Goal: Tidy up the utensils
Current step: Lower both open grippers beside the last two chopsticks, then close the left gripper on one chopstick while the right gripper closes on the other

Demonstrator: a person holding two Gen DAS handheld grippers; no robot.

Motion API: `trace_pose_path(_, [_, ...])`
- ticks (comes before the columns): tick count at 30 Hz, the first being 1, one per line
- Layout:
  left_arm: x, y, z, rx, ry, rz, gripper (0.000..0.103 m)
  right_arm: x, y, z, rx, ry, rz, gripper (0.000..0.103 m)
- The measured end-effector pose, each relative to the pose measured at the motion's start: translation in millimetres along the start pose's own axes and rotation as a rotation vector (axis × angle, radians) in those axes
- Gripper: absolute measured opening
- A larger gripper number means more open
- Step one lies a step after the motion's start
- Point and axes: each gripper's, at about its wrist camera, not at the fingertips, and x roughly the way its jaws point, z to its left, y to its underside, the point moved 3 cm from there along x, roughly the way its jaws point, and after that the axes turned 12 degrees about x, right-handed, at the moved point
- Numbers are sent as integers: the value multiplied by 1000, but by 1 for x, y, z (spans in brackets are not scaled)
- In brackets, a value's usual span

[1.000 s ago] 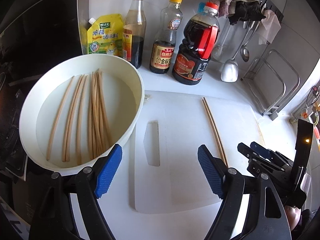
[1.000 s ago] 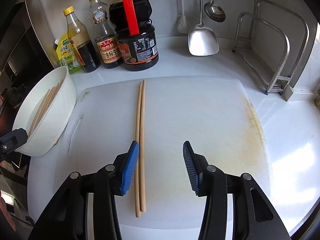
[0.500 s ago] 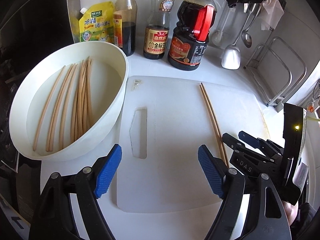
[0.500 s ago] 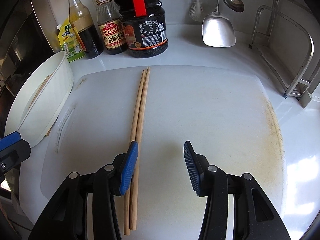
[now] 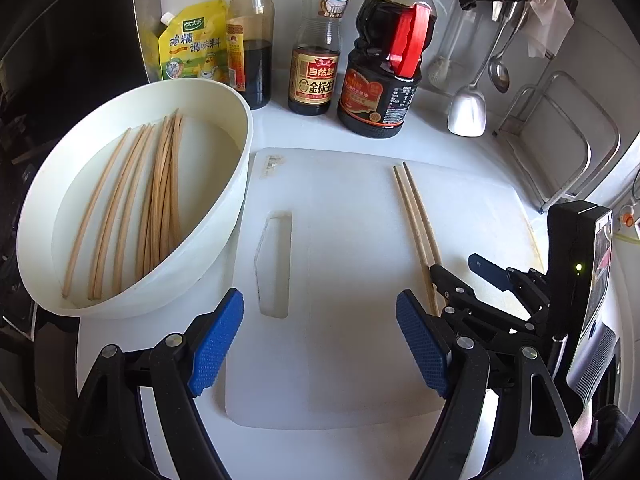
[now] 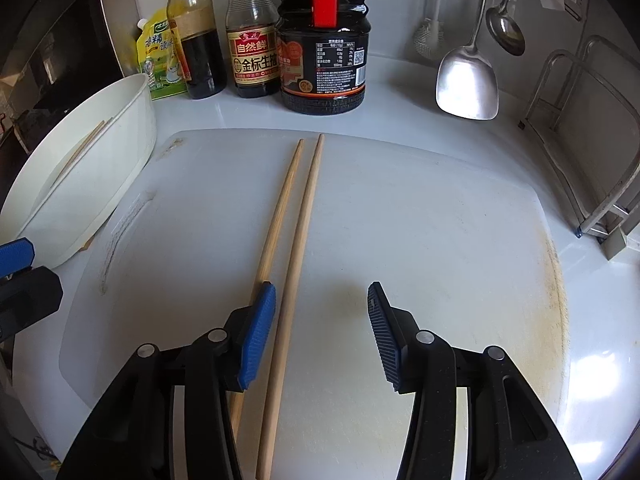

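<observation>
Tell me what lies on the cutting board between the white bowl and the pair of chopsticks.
Nothing lies there. In the left wrist view the cutting board is bare from the white bowl to the pair of chopsticks, apart from its own handle slot.

A white countertop (image 6: 400,92) is running back to a pale wall (image 6: 400,8), with bright light glaring off its near right side. A metal rack (image 6: 580,140) is standing at the far right, and a dark glossy appliance (image 5: 72,60) is sitting at the far left.
</observation>
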Motion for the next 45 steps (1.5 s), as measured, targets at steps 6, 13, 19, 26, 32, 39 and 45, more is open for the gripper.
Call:
trace_pose_path(6, [8, -6, -13, 1, 6, 4, 77, -2, 1, 1, -35, -39, -3, 14])
trace_pose_path(13, [29, -19, -39, 15, 12, 14, 77, -6, 2, -18, -18, -61, -13, 7])
trace_pose_path(19, [54, -20, -59, 16, 3, 36, 77, -14, 6, -59, 38, -24, -26, 7])
trace_pose_path(26, [78, -19, -71, 14, -29, 63, 77, -21, 11, -92, 78, -23, -34, 7])
trace_pose_path(32, [85, -18, -76, 25, -60, 73, 78, -24, 11, -98, 73, -4, -43, 11])
trace_pose_path(39, [86, -17, -79, 37, -92, 57, 77, -20, 9, -98, 60, 4, -50, 23])
trace_pose_path(45, [82, -20, -88, 68, -74, 34, 33, -19, 9, -97, 48, -5, -45, 19])
